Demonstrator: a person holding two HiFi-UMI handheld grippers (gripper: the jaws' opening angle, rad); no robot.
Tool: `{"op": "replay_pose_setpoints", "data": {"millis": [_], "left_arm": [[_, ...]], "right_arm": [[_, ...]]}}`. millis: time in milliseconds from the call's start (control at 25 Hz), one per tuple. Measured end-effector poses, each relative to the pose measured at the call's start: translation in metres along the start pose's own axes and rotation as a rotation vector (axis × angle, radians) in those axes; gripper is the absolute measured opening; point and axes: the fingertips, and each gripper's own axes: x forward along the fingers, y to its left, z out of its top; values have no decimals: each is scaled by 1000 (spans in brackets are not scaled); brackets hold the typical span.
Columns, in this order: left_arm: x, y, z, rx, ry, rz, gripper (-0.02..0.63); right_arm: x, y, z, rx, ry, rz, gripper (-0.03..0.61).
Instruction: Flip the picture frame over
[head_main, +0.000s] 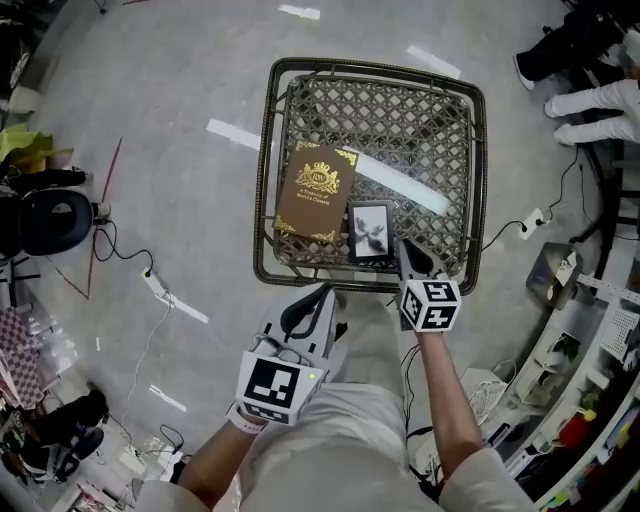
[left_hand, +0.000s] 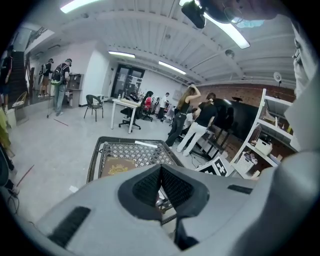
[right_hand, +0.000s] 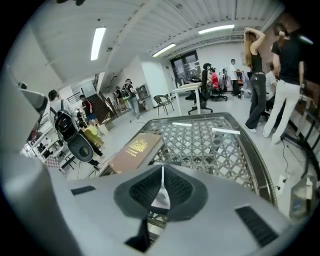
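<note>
A small black picture frame (head_main: 369, 232) lies face up near the front edge of the dark lattice table (head_main: 262, 180), its picture showing. It lies next to a brown book with gold print (head_main: 316, 192). My right gripper (head_main: 405, 250) is just right of the frame's lower corner, jaws together, and I see nothing held. In the right gripper view the right gripper (right_hand: 162, 172) hides the frame, and the book (right_hand: 135, 150) lies ahead to the left. My left gripper (head_main: 318, 296) is shut and sits just off the table's front rim. In the left gripper view the left gripper (left_hand: 160, 172) points at the table (left_hand: 92, 160).
A white strip (head_main: 400, 182) lies across the lattice behind the frame. Cables and a power strip (head_main: 160, 290) trail on the floor at left, beside a black round object (head_main: 55, 220). Shelving (head_main: 590, 400) crowds the right. People (left_hand: 192, 120) stand beyond the table.
</note>
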Motion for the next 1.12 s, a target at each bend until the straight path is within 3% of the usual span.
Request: {"op": "replay_pose_setpoints", "data": {"millis": [200,560,840,1120], "left_arm": [[-17,-5,24,12,-48,9,17],[-56,-9,61,22,-153,32,17],[-75,-15,79,13,-216,24,17],[-86,-24,88,37,-244,5,17]], "right_arm": [[-38,23,33,-141,-58,5,28],[-118,82,92,-269,-206,30,26],[-178,106,134,-203,-355,51,26],[-209,112,143,-214,-430,47,26]]}}
